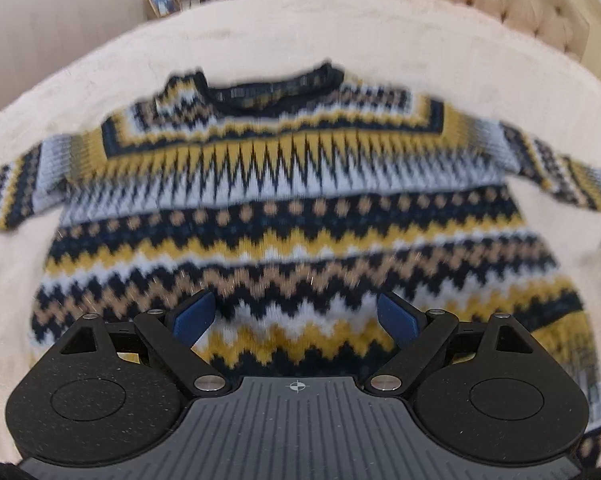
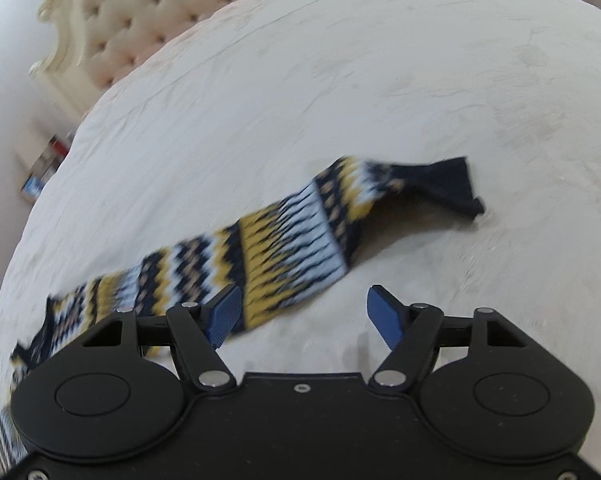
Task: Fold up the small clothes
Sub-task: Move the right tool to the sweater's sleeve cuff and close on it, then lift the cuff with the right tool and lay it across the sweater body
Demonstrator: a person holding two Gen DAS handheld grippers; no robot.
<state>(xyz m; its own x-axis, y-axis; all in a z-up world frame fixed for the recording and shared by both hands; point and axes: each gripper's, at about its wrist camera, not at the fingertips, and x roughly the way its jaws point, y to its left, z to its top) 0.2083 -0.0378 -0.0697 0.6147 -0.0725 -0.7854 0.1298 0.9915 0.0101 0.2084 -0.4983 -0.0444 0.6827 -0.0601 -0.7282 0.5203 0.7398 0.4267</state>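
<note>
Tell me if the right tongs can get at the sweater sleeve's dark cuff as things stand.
Probably yes. The right tongs are open and empty, and the sleeve lies stretched on the bedspread with its dark cuff exposed ahead; nothing lies between them, though they must move forward.

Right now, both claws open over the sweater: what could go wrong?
1. The sleeve lies humped, its dark cuff curled. Folding it as is would likely trap a crease.
2. The right claw sits off the sleeve's near edge, one finger over knit, one over blanket. Closing here may pinch the blanket too.
3. The left claw hovers open above the sweater near the hem. Both views are blurred, so a grasp may land off target.
</note>
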